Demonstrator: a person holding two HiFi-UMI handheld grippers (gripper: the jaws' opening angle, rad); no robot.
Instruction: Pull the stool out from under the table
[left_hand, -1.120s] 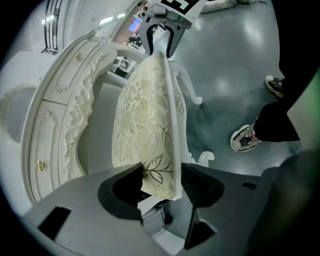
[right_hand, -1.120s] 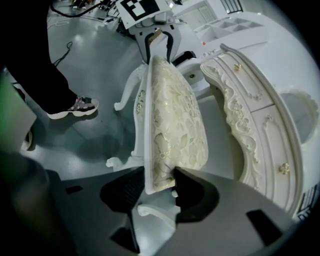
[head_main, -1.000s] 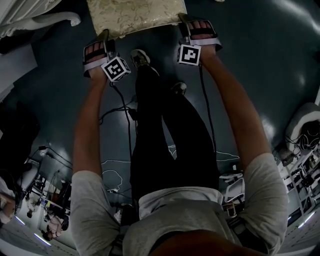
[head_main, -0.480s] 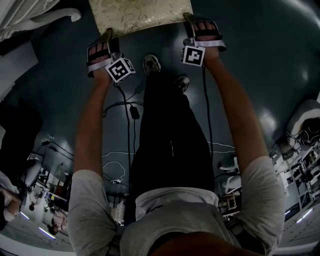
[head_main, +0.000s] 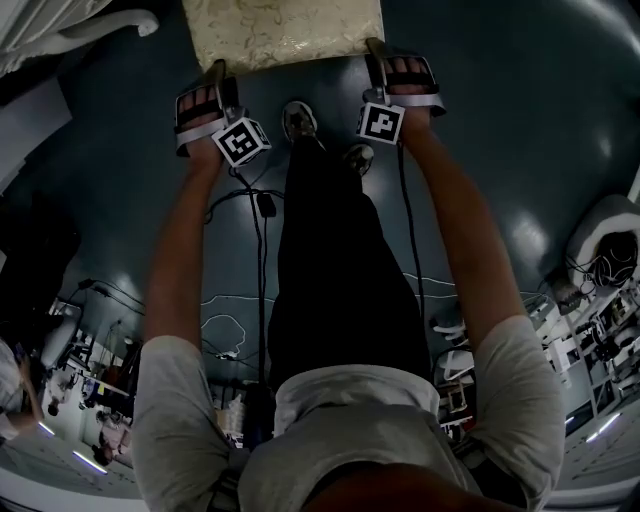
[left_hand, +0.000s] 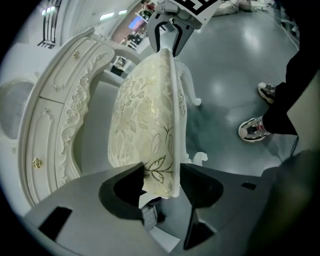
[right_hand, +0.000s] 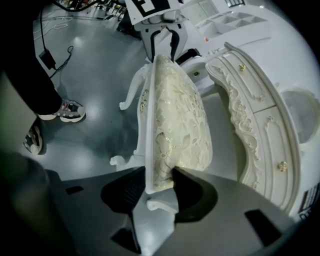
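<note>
The stool (head_main: 280, 30) has a cream floral cushion on a white carved frame and stands on the dark floor in front of me. My left gripper (head_main: 215, 72) holds its near left corner, and my right gripper (head_main: 375, 50) holds its near right corner. In the left gripper view the stool's seat edge (left_hand: 145, 125) runs between the left gripper's (left_hand: 162, 182) jaws, which press on cushion and frame. The right gripper view shows the stool (right_hand: 177, 115) clamped the same way in the right gripper (right_hand: 160, 182). Each view shows the other gripper at the seat's far end.
The white carved dressing table (left_hand: 60, 115) (right_hand: 255, 115) stands beside the stool, and its edge shows at the head view's top left (head_main: 60, 35). My shoes (head_main: 298, 120) are just behind the stool. Cables (head_main: 255, 205) trail on the floor. White furniture (head_main: 610, 250) sits far right.
Both grippers have stayed on the stool's corners. My feet have stepped and now stand closer together, and the table's edge has slid a little further toward the top left.
</note>
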